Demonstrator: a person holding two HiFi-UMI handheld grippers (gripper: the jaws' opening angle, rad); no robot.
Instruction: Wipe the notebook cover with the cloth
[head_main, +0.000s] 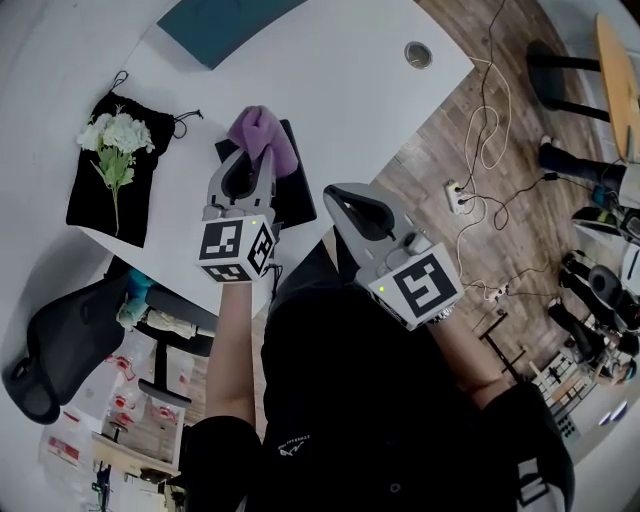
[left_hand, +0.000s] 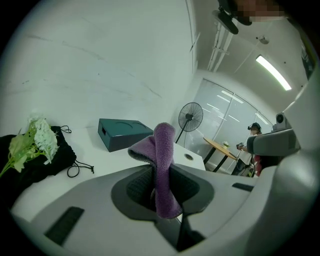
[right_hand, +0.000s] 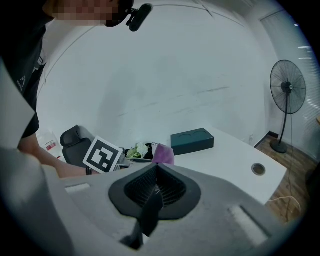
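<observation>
Now | left hand-held gripper (left_hand: 161, 186) pinches cloth (left_hand: 165, 150) | right hand-held gripper (right_hand: 155, 188) closed

The left claw (head_main: 253, 165) and right claw (head_main: 340, 200) are pale grey shells with dark ribbed pads (right_hand: 167, 189), each bearing a black-and-white marker cube (head_main: 237, 250) and green light (head_main: 253, 222). The person's shirt (head_main: 380, 420) is black, short-sleeved.

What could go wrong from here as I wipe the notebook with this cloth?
1. The left tool pinches the purple cloth by a narrow fold only, so dragging it across the cover may pull it loose.
2. The right tool is shut and empty, off the black notebook, which lies near the edge of the table. With nothing holding it, the notebook might slide with the wipe.
</observation>
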